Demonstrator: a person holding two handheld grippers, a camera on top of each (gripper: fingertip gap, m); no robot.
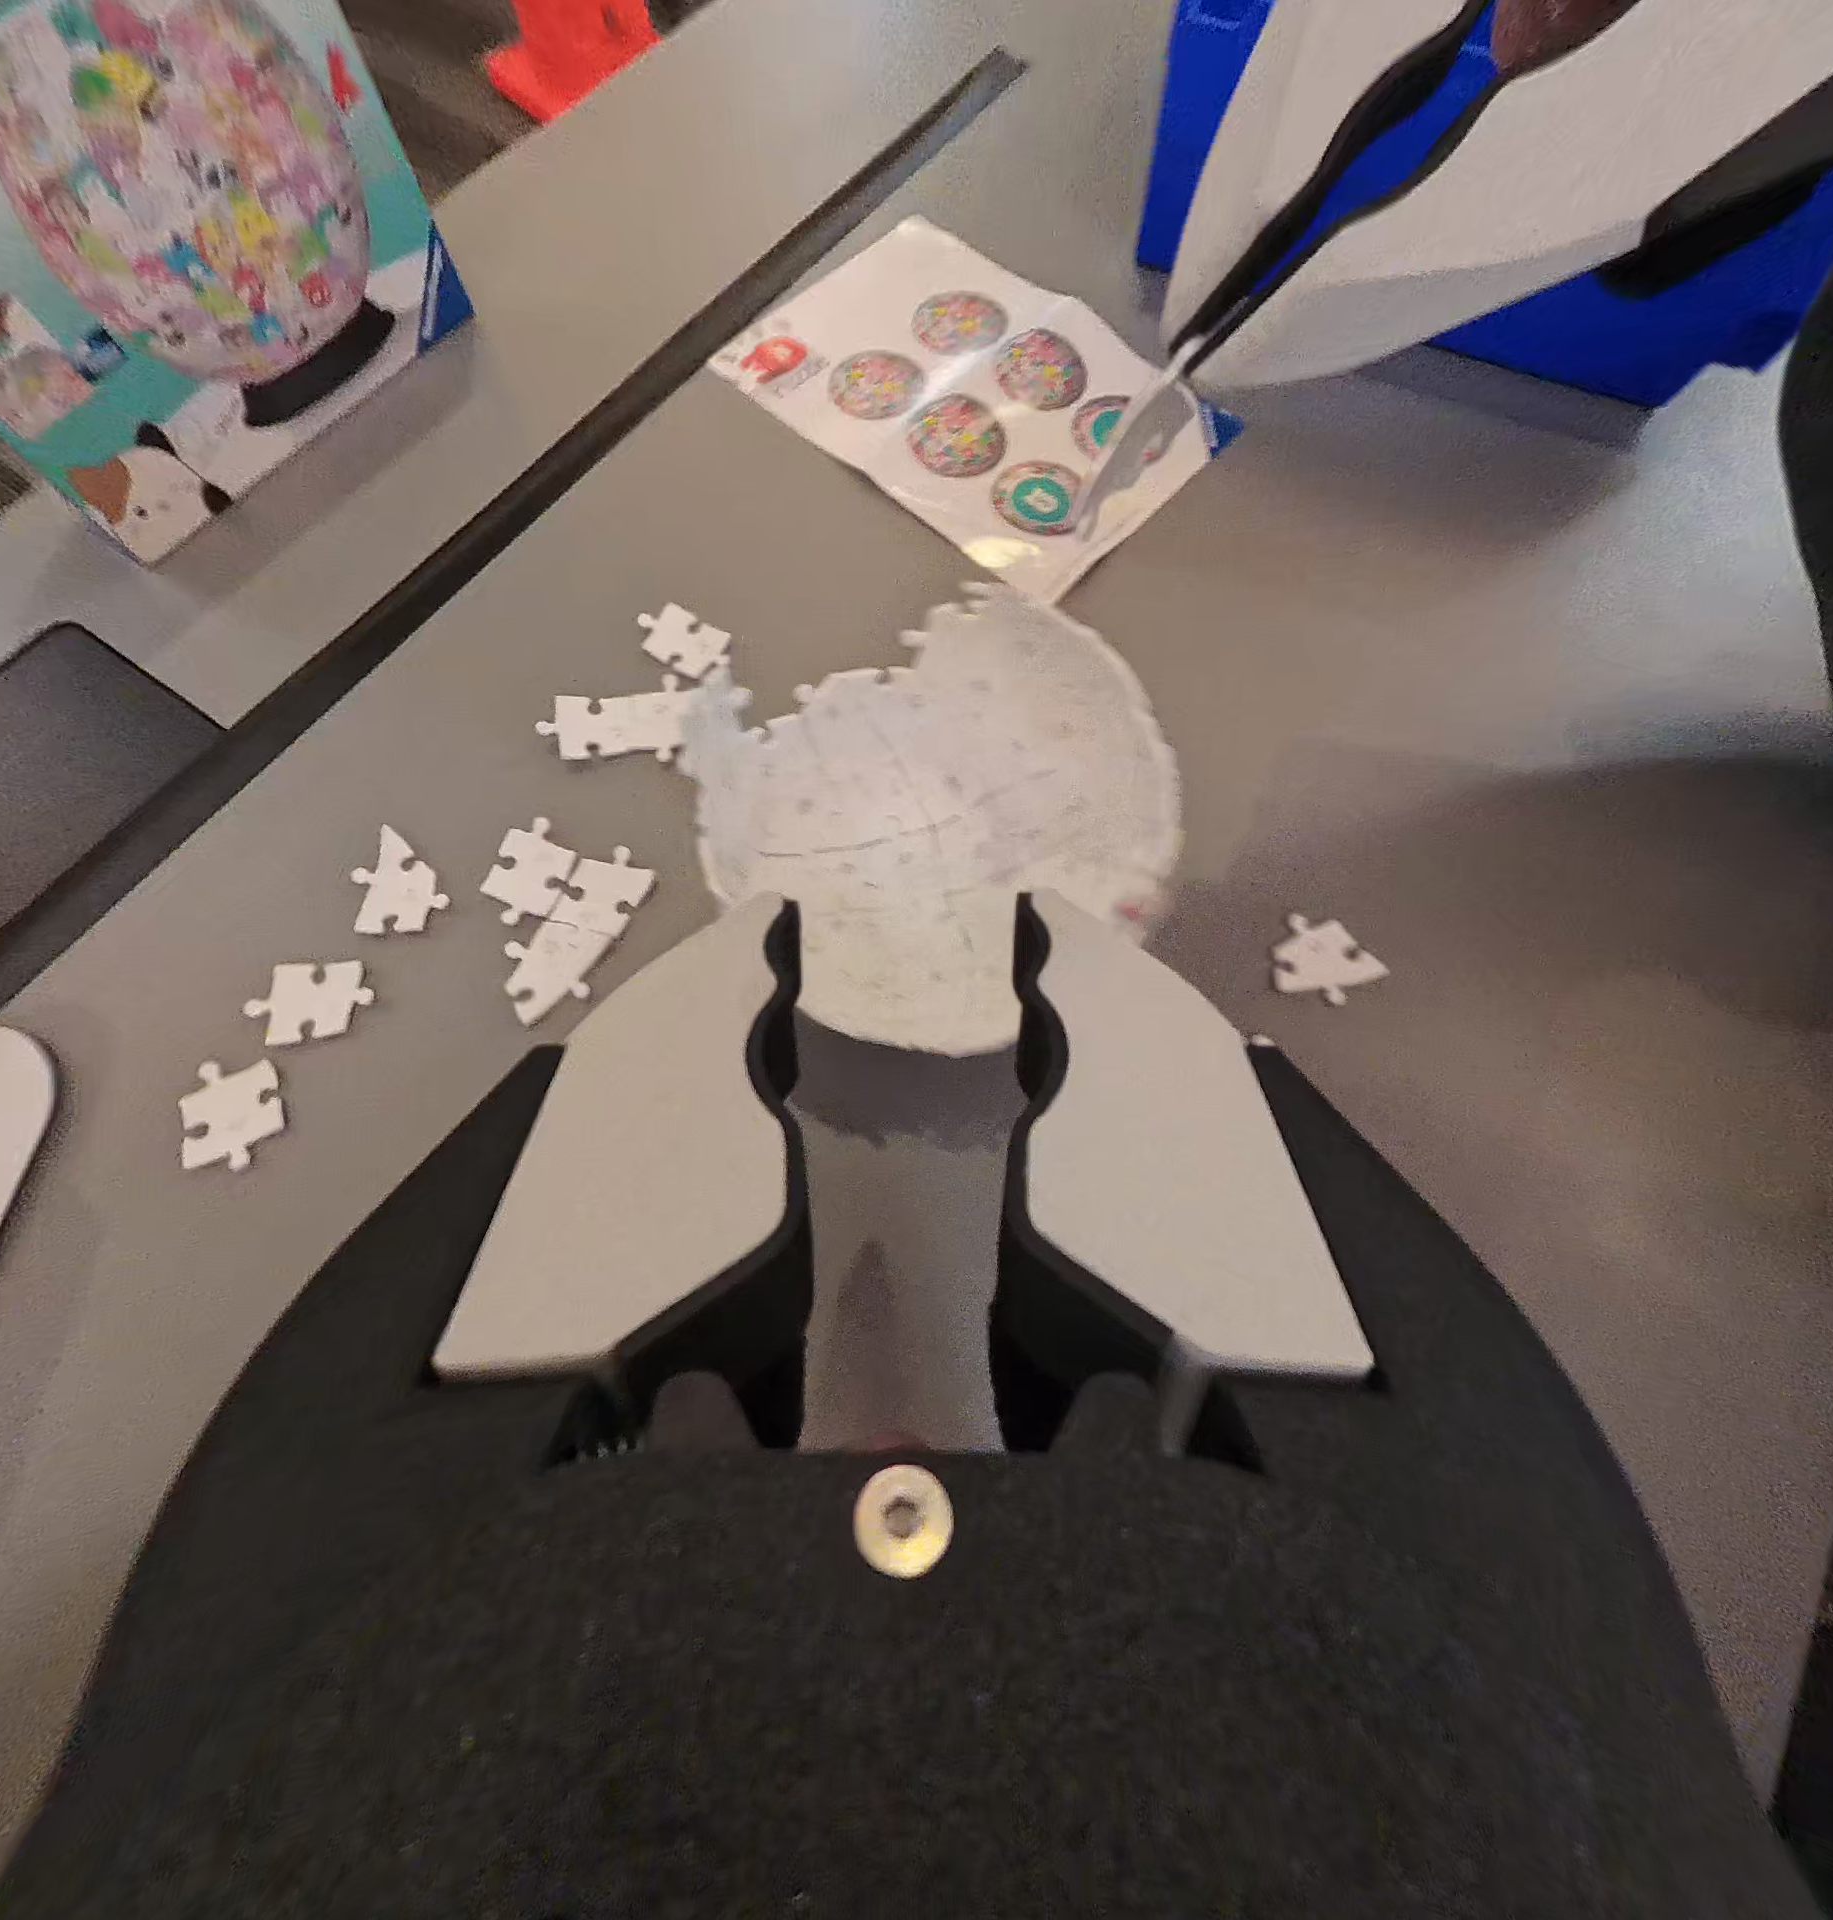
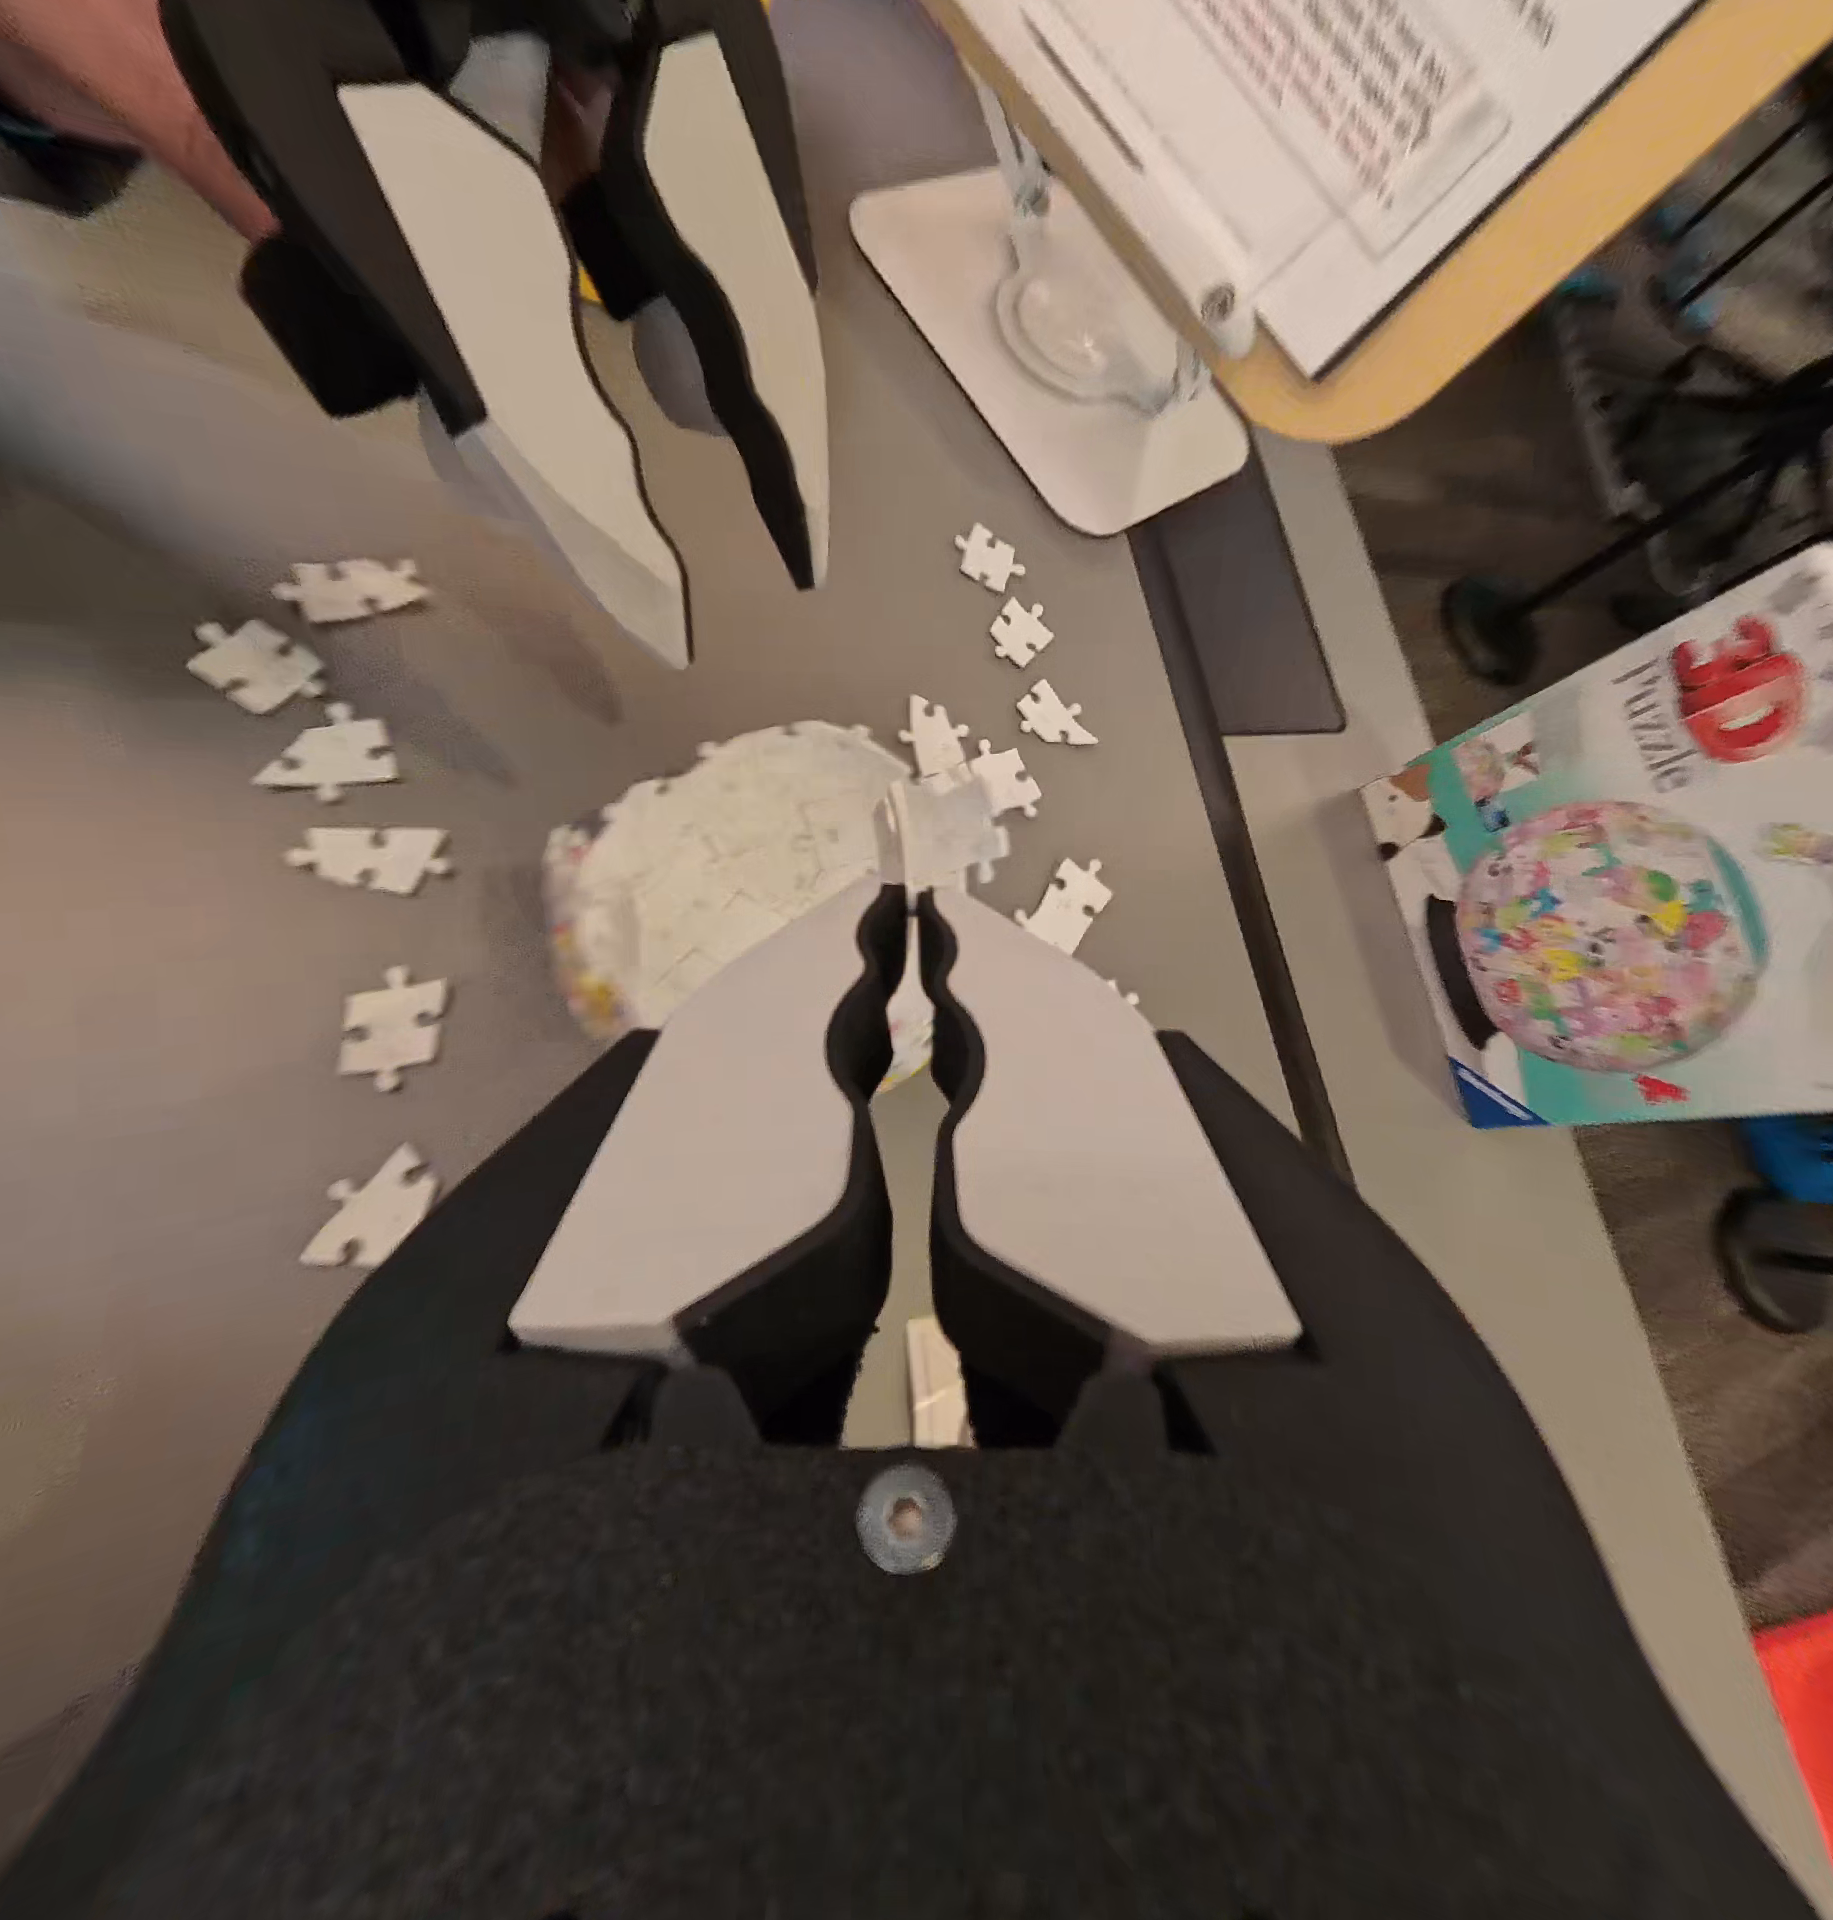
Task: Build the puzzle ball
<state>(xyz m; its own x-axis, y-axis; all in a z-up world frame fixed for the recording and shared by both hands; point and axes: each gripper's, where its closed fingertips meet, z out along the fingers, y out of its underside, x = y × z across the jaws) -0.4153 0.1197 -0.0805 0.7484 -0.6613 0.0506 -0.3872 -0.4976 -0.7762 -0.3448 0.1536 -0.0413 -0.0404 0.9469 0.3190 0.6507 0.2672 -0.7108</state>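
The partly built puzzle ball (image 1: pixel 943 790) is a white bowl-shaped shell, inside up, on the grey table (image 1: pixel 1463 727); it also shows in the right wrist view (image 2: pixel 725 852). My left gripper (image 1: pixel 904 914) is open and hovers at the shell's near edge, holding nothing; from the right wrist view it (image 2: pixel 740 618) hangs above the table beyond the shell. My right gripper (image 2: pixel 912 899) is shut on a white puzzle piece (image 2: pixel 943 831), held above the shell's right rim. In the left wrist view the right gripper (image 1: pixel 1182 348) holds that blurred piece (image 1: pixel 1140 447) in the air.
Several loose white pieces (image 1: pixel 309 997) lie left of the shell, and one (image 1: pixel 1322 956) lies right of it. The puzzle box (image 1: pixel 195 260) stands at the far left, past a dark table seam (image 1: pixel 579 447). An instruction sheet (image 1: pixel 953 395) and a blue box (image 1: pixel 1618 322) lie behind. A white stand base (image 2: pixel 1047 343) is nearby. The grippers' ends are close to 9 cm from one another.
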